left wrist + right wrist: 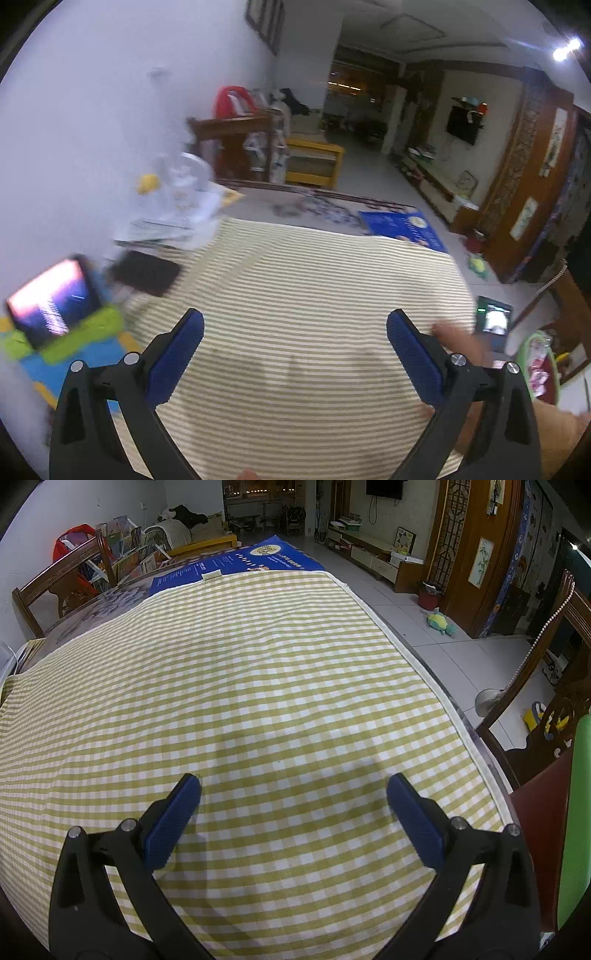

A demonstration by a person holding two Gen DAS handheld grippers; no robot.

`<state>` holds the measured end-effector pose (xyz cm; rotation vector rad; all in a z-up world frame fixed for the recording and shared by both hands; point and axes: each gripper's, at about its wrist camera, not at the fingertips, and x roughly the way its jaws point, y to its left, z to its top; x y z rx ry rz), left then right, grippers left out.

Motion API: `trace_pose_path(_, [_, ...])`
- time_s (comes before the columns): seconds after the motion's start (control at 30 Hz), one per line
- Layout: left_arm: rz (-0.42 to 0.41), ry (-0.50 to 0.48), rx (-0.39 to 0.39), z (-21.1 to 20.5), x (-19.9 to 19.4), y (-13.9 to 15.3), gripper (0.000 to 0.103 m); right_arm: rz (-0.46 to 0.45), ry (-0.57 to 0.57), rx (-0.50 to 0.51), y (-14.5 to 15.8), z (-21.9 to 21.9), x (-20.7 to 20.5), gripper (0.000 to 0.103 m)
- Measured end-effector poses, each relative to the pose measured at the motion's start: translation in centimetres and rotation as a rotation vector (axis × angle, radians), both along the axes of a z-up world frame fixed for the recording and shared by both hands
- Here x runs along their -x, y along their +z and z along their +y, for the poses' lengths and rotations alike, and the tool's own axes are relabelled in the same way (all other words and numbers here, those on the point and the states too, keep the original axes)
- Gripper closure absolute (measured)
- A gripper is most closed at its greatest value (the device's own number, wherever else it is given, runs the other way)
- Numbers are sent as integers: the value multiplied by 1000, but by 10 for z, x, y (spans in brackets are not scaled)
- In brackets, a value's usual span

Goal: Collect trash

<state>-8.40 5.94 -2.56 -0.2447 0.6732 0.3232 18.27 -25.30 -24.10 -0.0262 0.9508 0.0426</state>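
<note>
My left gripper (295, 325) is open and empty above a table covered with a yellow-and-white checked cloth (314, 280). My right gripper (293, 788) is open and empty, low over the same cloth (240, 664). No loose trash shows on the cloth in either view. A green-rimmed bin (535, 365) with pink wrappers inside stands at the right edge of the left wrist view. A green rim (578, 812) shows at the right edge of the right wrist view. The left wrist view is motion-blurred.
A lit tablet (51, 299), a black pad (146, 273) and stacked papers (166, 225) lie at the table's left side. A blue poster (236, 563) covers the far end. A wooden chair (535, 701) stands right of the table. A hand (458, 339) shows behind the left gripper's right finger.
</note>
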Motion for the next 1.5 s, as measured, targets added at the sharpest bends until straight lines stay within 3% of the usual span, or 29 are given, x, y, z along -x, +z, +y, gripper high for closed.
trace_pose_path(0.13, [-2,92,-55,54,45,8,8,0,0,0,0,0,0,3])
trace_pose_path(0.23, [65,230,-74,100,81,1,8,0,0,0,0,1,0,3])
trace_pose_path(0.4, [123,401,-6,156,123,-17,8,0,0,0,0,0,0,3])
trace_pose_path(0.53, [132,451,17,173,137,-23,8,0,0,0,0,0,0,3])
trace_pose_path(0.83, [149,442,17,177,127,-30,8,0,0,0,0,0,0,3])
trace_pose_path(1.23, [140,367,-75,147,102,-16,8,0,0,-1,0,1,0,3])
trace_pose_path(1.5, [132,378,-113,145,105,-9,8,0,0,-1,0,0,0,3])
